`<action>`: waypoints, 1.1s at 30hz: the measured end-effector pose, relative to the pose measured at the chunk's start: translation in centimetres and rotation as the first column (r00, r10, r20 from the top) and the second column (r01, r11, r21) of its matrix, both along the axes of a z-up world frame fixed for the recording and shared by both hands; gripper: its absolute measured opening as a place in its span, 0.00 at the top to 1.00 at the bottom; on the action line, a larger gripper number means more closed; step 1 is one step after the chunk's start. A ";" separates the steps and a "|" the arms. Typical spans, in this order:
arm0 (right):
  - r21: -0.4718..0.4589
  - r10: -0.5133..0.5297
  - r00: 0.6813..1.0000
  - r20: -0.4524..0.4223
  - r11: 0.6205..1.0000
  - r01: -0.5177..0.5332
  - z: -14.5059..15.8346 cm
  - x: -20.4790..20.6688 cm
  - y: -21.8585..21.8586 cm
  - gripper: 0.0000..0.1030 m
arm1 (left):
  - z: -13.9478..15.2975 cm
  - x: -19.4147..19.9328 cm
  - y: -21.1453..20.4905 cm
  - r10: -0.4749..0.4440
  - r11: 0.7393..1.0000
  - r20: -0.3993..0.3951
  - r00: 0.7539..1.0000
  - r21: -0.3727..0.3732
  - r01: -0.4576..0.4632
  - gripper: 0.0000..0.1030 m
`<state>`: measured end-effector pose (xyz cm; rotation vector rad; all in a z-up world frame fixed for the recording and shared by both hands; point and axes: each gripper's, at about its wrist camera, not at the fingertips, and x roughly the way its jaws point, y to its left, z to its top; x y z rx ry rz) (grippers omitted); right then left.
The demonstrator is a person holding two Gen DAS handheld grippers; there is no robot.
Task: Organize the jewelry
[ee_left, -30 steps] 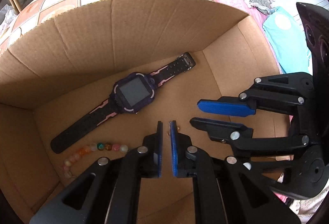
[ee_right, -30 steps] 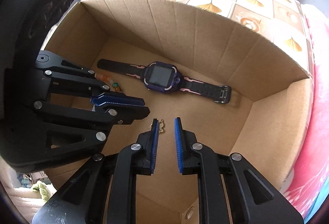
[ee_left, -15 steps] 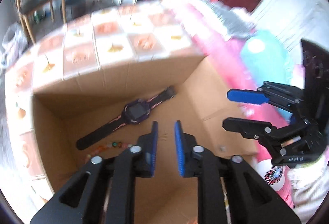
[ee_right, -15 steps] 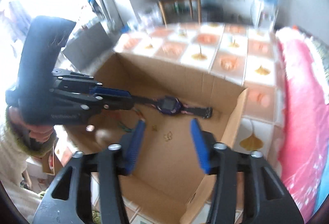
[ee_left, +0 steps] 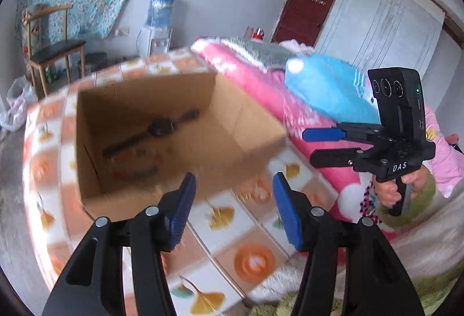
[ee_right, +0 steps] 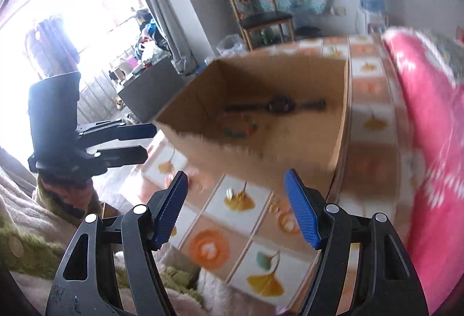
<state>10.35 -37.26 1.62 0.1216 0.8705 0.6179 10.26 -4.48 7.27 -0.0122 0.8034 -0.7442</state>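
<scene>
An open cardboard box (ee_left: pixel 237 124) (ee_right: pixel 339 124) stands on a tiled cloth. Inside it lie a dark watch (ee_left: pixel 162 126) (ee_right: pixel 278 105) and a blurred bead bracelet (ee_left: pixel 136 165) (ee_right: pixel 240 127). My left gripper (ee_left: pixel 235 205) is open and empty, held above the cloth in front of the box; it also shows in the right wrist view (ee_right: pixel 139 143). My right gripper (ee_right: pixel 236 208) is open and empty, pulled back from the box; it also shows in the left wrist view (ee_left: pixel 319 144). The small earrings cannot be made out.
The cloth with ginkgo-leaf tiles (ee_left: pixel 255 255) (ee_right: pixel 261 266) covers the surface around the box. A pink blanket (ee_left: pixel 261 84) (ee_right: pixel 429 142) and a blue pillow (ee_left: pixel 324 89) lie to the right. A chair (ee_left: pixel 49 52) and a water dispenser (ee_left: pixel 156 25) stand behind.
Both grippers have lifted out of the box and pulled back, away from it. Both sets of jaws have opened wide. The watch and beads stay in the box.
</scene>
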 end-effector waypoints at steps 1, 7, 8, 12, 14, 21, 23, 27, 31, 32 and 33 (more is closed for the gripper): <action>0.003 -0.013 1.000 -0.018 1.000 0.013 -0.5 -0.2 -0.2 0.36 | -1.1 -0.2 -0.3 0.008 1.000 -0.025 1.000 0.001 -0.008 0.48; -0.054 -0.132 0.982 -0.132 0.991 0.126 -5.5 0.1 -0.2 0.47 | -7.2 0.2 -1.1 0.076 0.997 -0.143 0.987 0.006 -0.076 0.49; -0.062 -0.148 0.980 -0.132 0.988 0.141 -5.6 -0.4 -0.2 0.49 | -7.6 0.2 -1.2 0.081 0.997 -0.138 0.987 0.013 -0.080 0.49; -0.096 -0.211 0.971 -0.116 0.975 0.200 -6.5 0.0 -0.8 0.54 | -9.1 0.0 -2.3 0.102 0.992 -0.061 0.993 0.085 -0.097 0.49; -0.126 -0.244 0.963 -0.111 0.965 0.230 -7.2 0.2 -1.0 0.59 | -9.9 0.1 -3.0 0.108 0.987 -0.030 0.994 0.124 -0.103 0.51; -0.181 -0.320 0.942 -0.101 0.937 0.299 -9.3 0.7 -0.8 0.65 | -12.2 0.6 -4.7 0.098 0.972 0.027 0.995 0.213 -0.101 0.64; -0.177 -0.326 0.940 -0.101 0.936 0.306 -9.4 0.7 -0.8 0.65 | -12.6 1.0 -4.8 0.102 0.968 0.028 0.994 0.227 -0.105 0.67; -0.173 -0.323 0.941 -0.100 0.937 0.304 -9.5 0.6 -0.8 0.65 | -13.1 1.7 -4.9 0.110 0.966 0.021 0.994 0.234 -0.112 0.72; -0.168 -0.325 0.941 -0.099 0.937 0.306 -9.6 0.7 -1.0 0.65 | -13.5 2.2 -5.0 0.108 0.963 0.020 0.994 0.247 -0.110 0.73; -0.167 -0.327 0.940 -0.099 0.937 0.308 -9.6 0.8 -1.1 0.65 | -13.4 2.1 -5.1 0.106 0.962 0.022 0.994 0.250 -0.108 0.73; -0.164 -0.328 0.939 -0.100 0.937 0.309 -9.8 0.9 -1.3 0.65 | -13.4 2.1 -5.3 0.100 0.961 0.027 0.995 0.257 -0.103 0.73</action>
